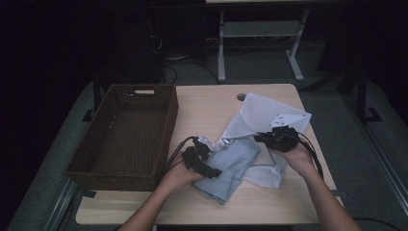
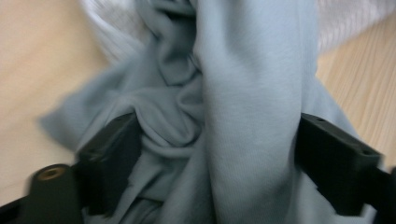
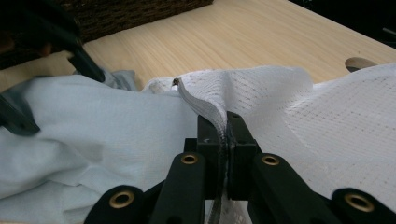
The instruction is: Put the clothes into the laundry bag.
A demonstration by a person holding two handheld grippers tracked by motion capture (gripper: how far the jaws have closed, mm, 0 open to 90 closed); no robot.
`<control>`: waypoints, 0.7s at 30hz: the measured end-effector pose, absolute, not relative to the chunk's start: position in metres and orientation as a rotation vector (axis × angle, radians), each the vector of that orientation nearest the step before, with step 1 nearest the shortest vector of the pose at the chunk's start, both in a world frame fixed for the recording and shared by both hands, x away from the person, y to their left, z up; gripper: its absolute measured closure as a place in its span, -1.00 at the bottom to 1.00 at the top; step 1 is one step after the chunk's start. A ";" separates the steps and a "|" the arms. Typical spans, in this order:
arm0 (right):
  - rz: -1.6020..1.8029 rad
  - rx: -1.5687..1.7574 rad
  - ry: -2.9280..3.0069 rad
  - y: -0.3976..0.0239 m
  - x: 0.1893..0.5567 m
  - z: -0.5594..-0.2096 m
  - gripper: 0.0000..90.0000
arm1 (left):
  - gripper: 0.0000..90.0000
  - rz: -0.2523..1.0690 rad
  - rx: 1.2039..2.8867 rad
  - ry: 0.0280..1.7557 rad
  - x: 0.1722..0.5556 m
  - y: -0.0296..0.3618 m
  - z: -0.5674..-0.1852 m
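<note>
Right gripper (image 3: 226, 126) was clamped on the white mesh (image 3: 327, 126) hem, left gripper (image 2: 215, 154) gaped wide round bunched blue cloth (image 2: 243, 93) mid-table, right of the basket (image 1: 125, 134); best close left fully before pulling them apart.

room dim | grey floor (image 1: 250, 67) | light wooden table (image 1: 211, 103) | white-legged desk frame (image 1: 260, 33) behind
</note>
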State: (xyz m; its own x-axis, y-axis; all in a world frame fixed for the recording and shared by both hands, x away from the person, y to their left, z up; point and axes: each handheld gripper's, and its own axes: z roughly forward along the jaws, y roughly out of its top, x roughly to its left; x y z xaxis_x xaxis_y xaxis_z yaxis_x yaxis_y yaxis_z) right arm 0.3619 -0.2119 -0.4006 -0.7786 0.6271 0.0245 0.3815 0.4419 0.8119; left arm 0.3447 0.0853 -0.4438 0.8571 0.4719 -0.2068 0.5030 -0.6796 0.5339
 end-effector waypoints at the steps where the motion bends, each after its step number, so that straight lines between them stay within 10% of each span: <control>1: 1.251 0.866 2.420 -0.212 0.362 -0.401 0.91 | -0.35 -0.078 2.444 0.690 0.345 0.085 -0.446; 6: 1.251 0.873 2.421 -0.213 0.362 -0.402 0.91 | 0.55 -0.144 2.437 0.624 0.346 0.086 -0.446; 21: 1.266 0.843 2.426 -0.206 0.358 -0.398 0.91 | 0.67 -0.119 2.332 0.543 0.331 0.061 -0.415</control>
